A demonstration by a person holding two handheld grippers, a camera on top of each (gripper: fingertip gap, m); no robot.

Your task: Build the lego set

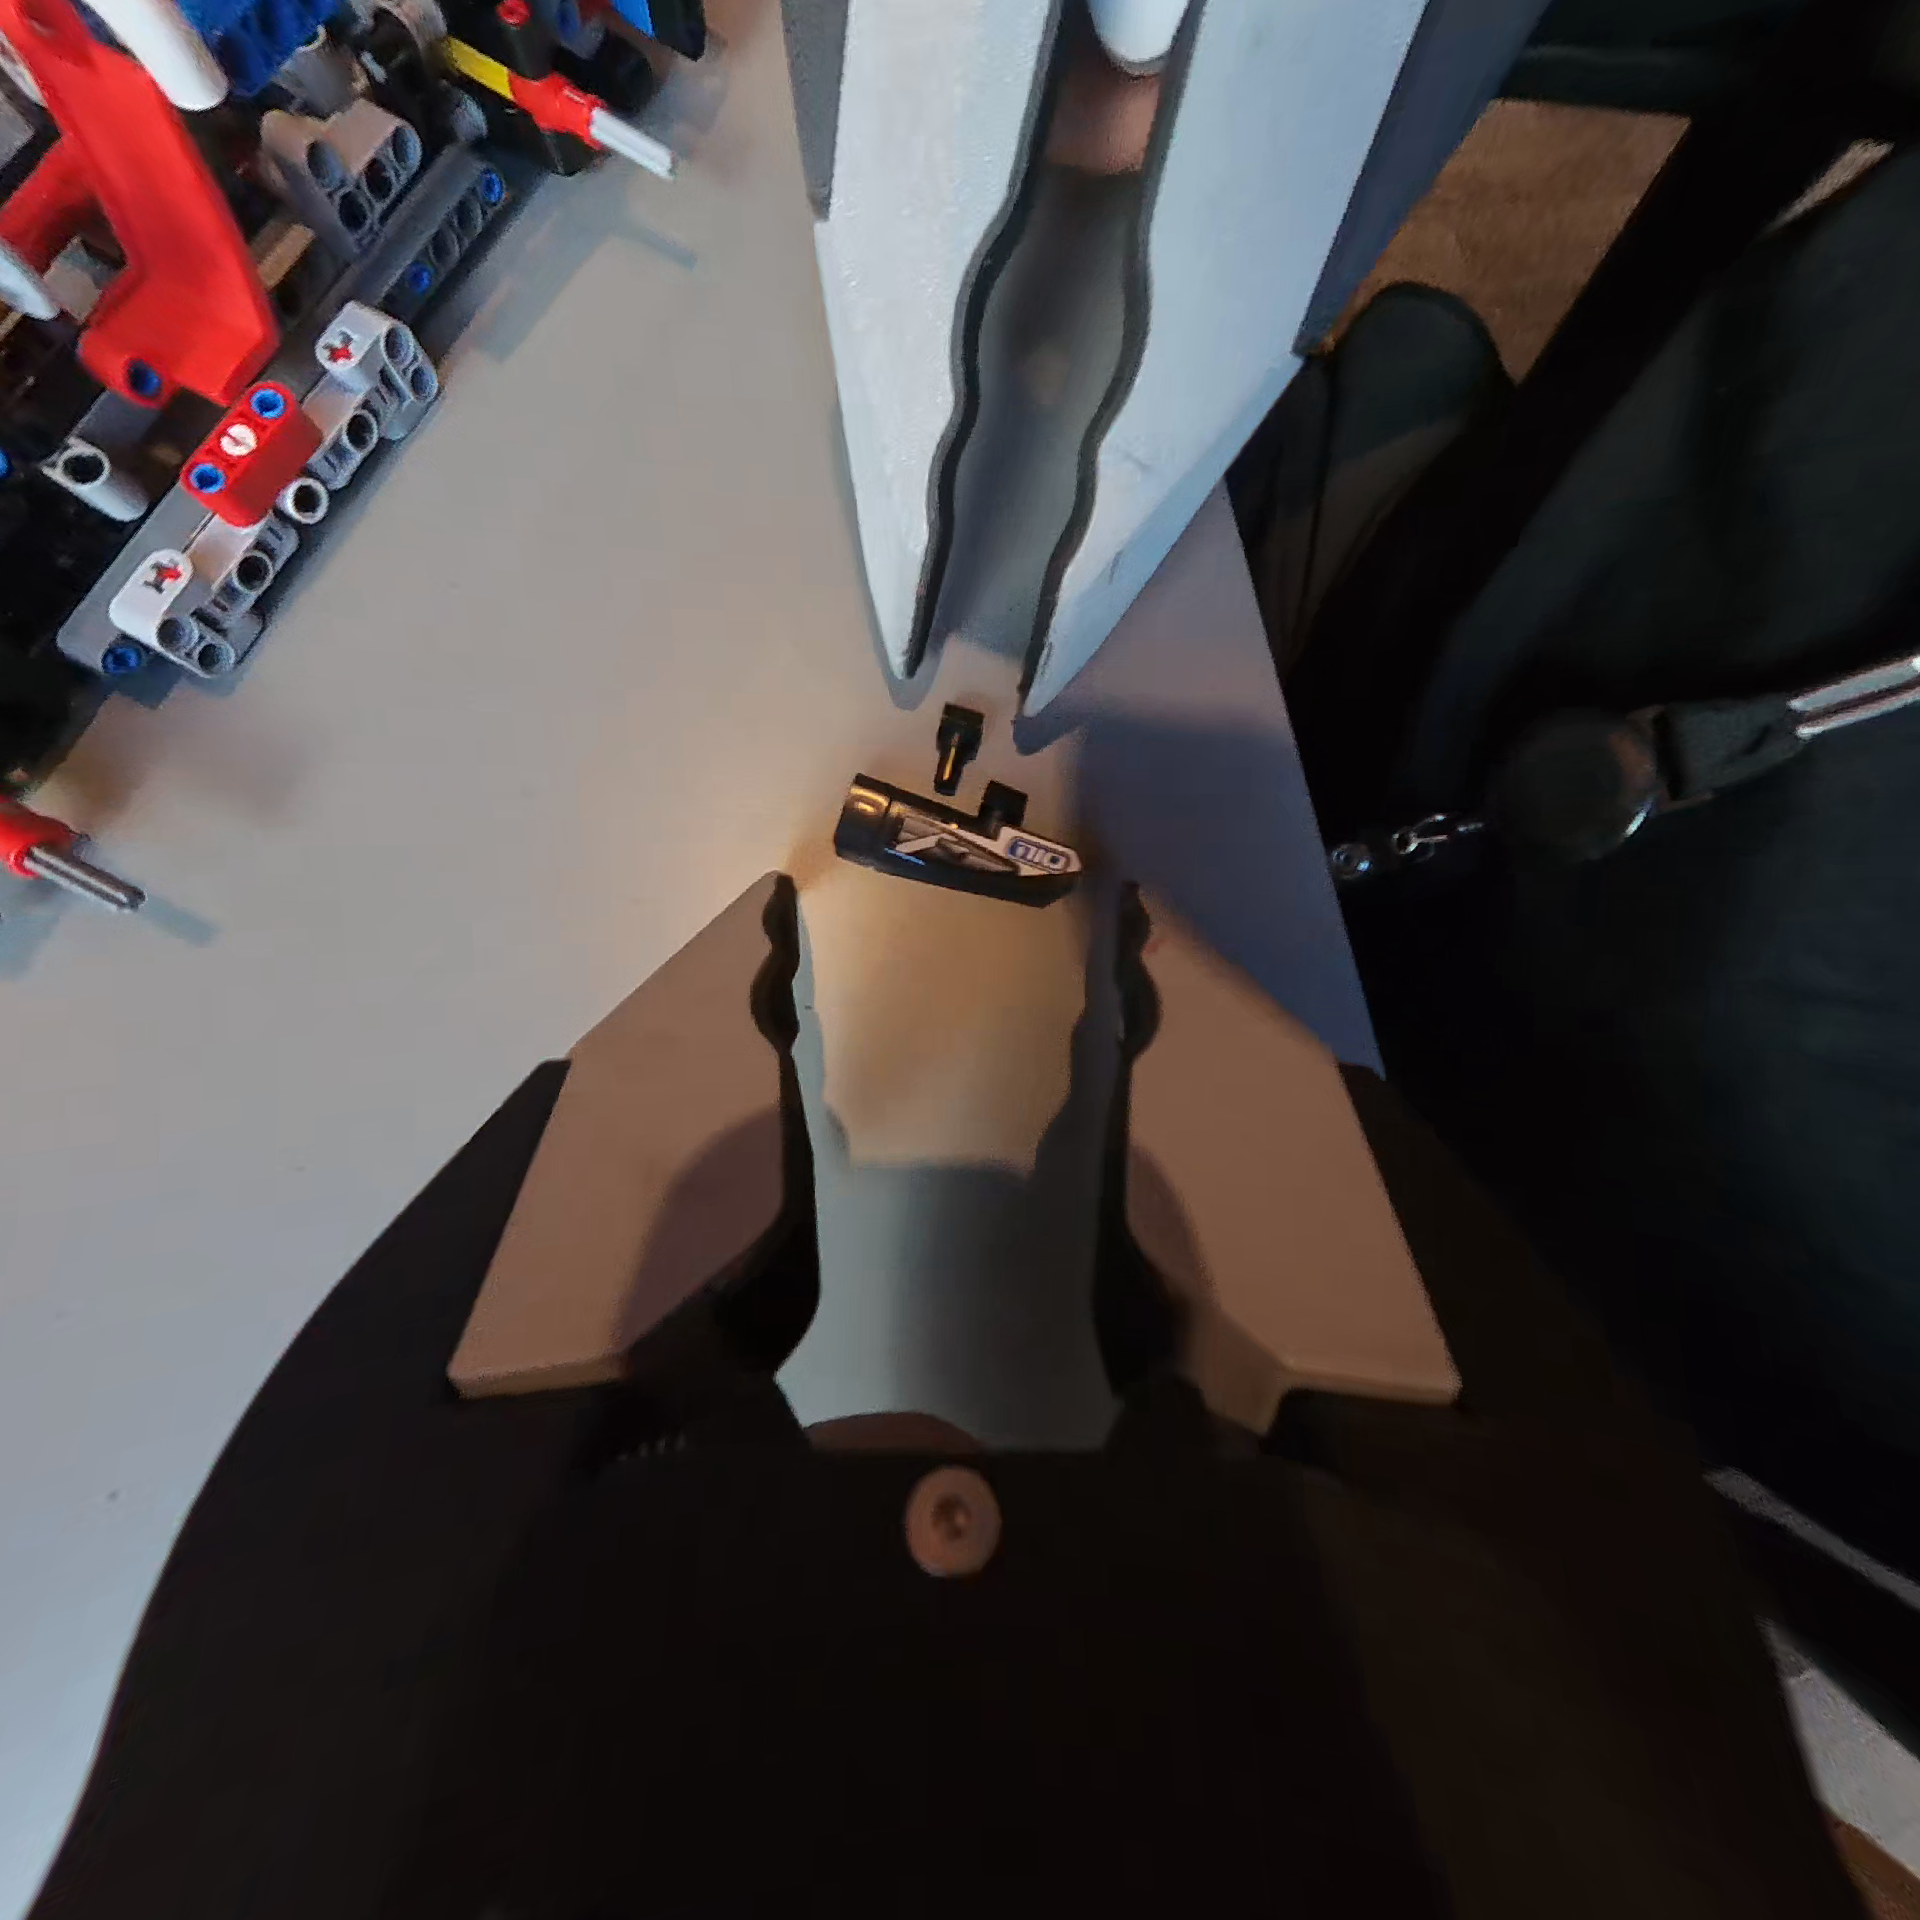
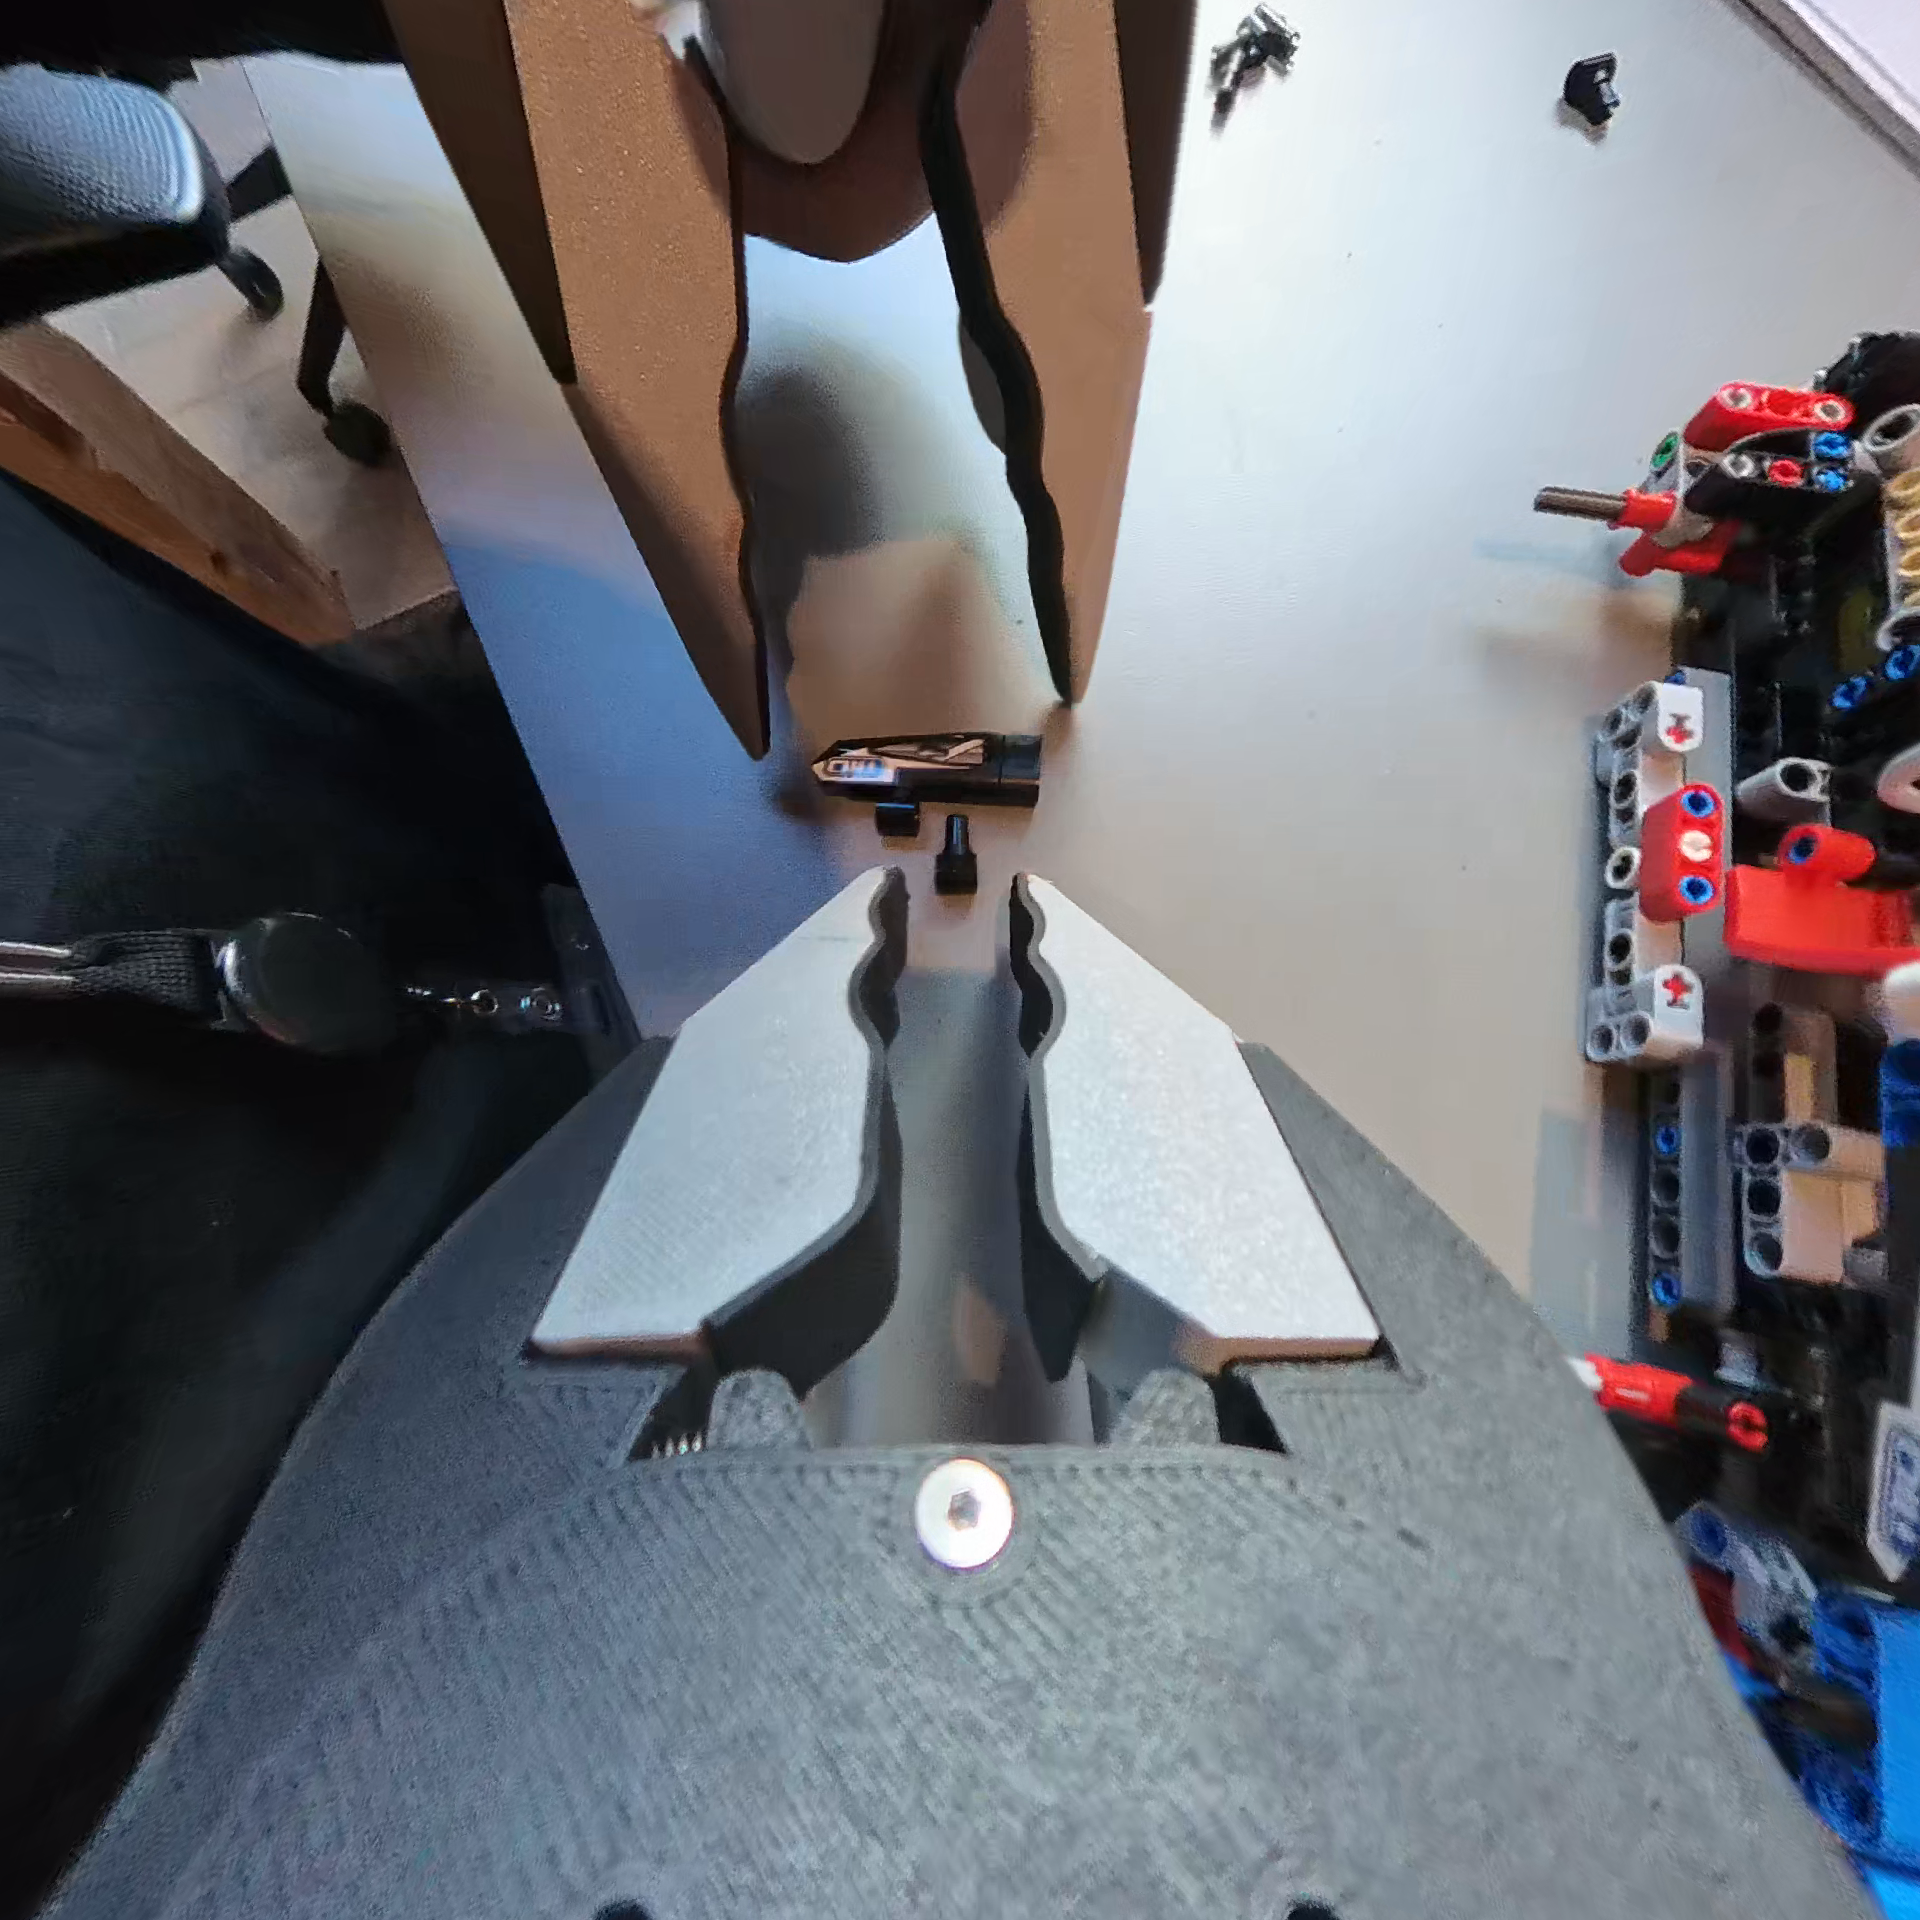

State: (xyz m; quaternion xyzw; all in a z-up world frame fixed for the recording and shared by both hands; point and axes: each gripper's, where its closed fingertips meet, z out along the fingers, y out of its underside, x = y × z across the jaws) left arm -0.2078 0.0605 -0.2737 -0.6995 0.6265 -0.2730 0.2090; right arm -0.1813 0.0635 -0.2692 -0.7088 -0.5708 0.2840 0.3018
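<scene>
A pale grey bench [image 2: 1299,436] fills most of both views, with warm light pooling near its edge. Beyond that edge lies light floor [image 2: 239,416], where a black office chair [image 2: 114,177] on castors stands beside a curved wooden piece [image 2: 177,520].

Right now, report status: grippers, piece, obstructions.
Left gripper open, right gripper open, both empty. Black stickered panel and loose black pin on table between them. Nothing blocking.

Both wrist cams look down close along own tongs, facing each other; share black piece [image 1: 956,847] [image 2: 928,770] btwn tips.
</scene>
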